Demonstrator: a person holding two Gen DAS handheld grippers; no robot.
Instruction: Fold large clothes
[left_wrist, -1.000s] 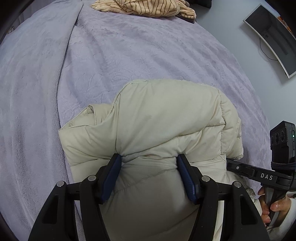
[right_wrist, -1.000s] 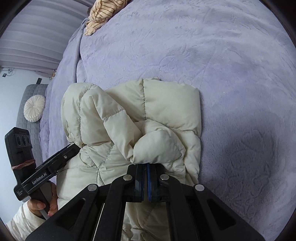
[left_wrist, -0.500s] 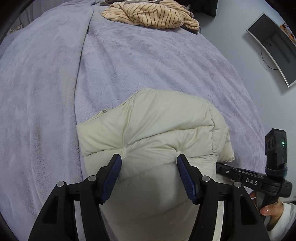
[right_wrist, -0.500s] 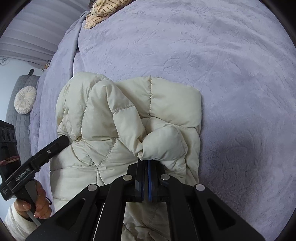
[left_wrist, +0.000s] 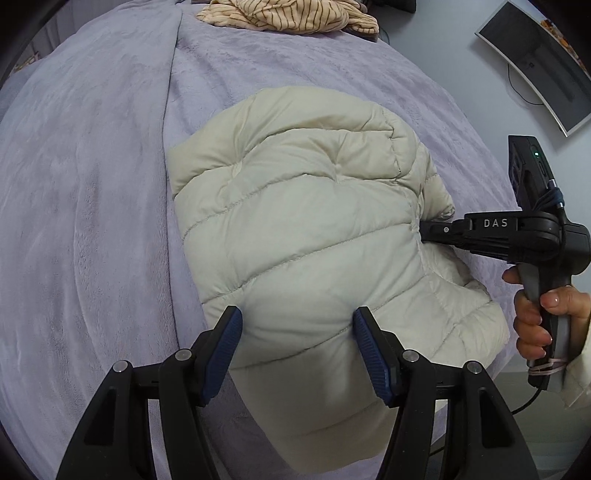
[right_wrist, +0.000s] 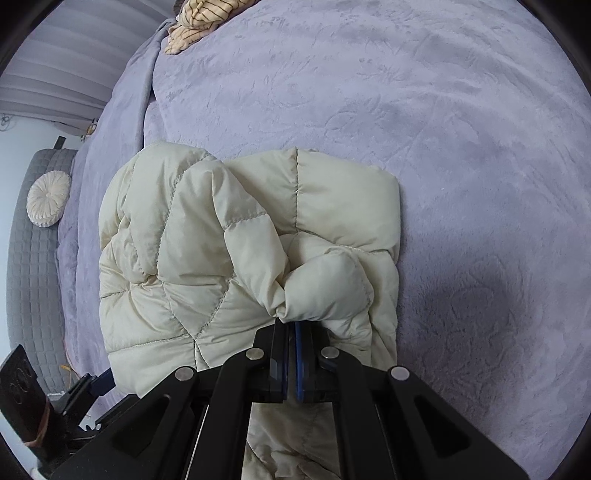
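1. The cream quilted puffer jacket (left_wrist: 306, 229) lies bundled on the lavender plush bedspread (left_wrist: 92, 221), near its front edge, with its bulk folded over on itself into a rounded stack.

2. The right gripper (right_wrist: 291, 334) is clamped together on a bunched pinch of the jacket's padded fabric, at the near right side of the bundle; its blue pads meet with only thin cloth between them.

3. The left gripper (left_wrist: 297, 354) stands with its blue-padded jaws apart, the jacket's swollen near edge bulging between them. The pads seem to press into the padding, though whether they truly hold it is hard to tell from this angle.

4. Compared with a second ago, the left view has pulled back: more bedspread and the jacket's whole top panel now show, and the folded flap lies flatter. The right grip is unchanged.

5. My reading is that the fold has been laid over and the bundle is being drawn or squared toward the person.

6. Farther off, a striped tan garment (left_wrist: 288, 16) lies at the bed's far end, well apart.
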